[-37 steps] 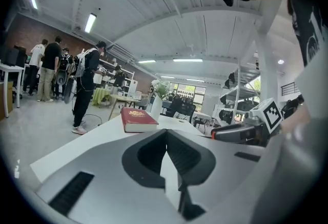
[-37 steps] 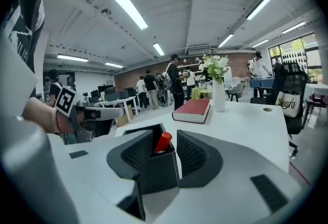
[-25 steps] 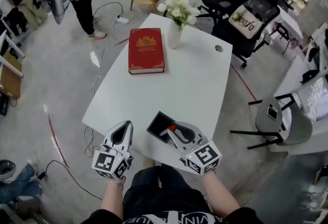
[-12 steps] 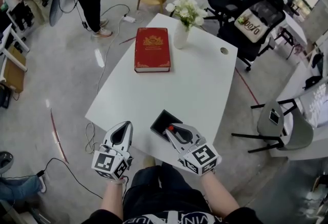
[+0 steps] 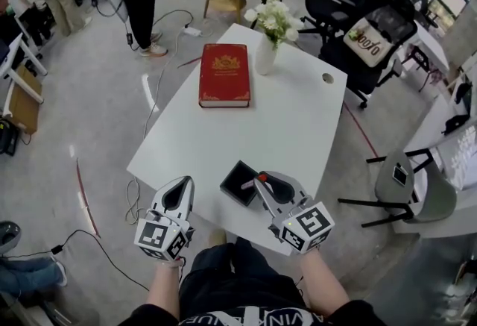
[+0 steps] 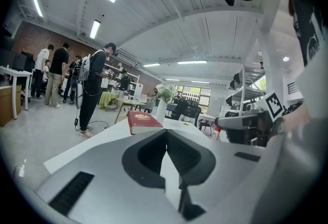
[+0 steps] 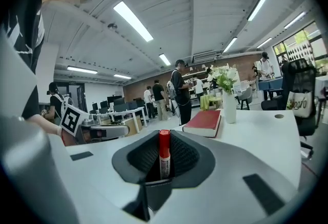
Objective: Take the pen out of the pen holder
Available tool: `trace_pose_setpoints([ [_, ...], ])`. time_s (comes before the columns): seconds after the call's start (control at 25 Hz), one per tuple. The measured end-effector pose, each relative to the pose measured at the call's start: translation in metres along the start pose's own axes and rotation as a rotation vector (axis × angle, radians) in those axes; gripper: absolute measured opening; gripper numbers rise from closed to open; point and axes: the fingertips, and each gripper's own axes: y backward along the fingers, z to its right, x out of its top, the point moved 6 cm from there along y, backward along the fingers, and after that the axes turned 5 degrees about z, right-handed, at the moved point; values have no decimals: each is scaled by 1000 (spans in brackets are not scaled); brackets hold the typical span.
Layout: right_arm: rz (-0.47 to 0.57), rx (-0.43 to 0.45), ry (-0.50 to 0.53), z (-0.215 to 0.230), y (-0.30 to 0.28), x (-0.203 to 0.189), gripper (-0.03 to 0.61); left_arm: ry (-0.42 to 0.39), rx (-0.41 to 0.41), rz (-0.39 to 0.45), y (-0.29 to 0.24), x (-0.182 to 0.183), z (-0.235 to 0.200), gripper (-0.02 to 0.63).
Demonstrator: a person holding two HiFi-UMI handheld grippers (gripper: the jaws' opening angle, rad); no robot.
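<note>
Left gripper [image 5: 177, 187]: jaws together, empty, off the table [image 5: 298, 123] edge. Right gripper [image 5: 260, 183]: jaws clamped on the pen [image 7: 164, 150], upright over the holder [image 5: 235, 186]. If you tilt while lifting, the pen may snag the unsteadied holder and drag it off.

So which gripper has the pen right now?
The right gripper: its jaws clamp the red pen upright. The left gripper has its jaws together with nothing between them.

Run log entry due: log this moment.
right gripper: shut on red pen | black square pen holder: on white table | left gripper: shut
</note>
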Motion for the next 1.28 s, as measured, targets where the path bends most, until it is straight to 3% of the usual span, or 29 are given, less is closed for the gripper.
trace_pose_setpoints([
  [0.72, 170, -15, -45, 16, 15, 59, 67, -37, -29, 55, -18, 27, 5, 3],
  [1.28, 198, -107, -5, 38, 28, 64, 67, -44, -39, 70, -27, 37, 3, 3],
])
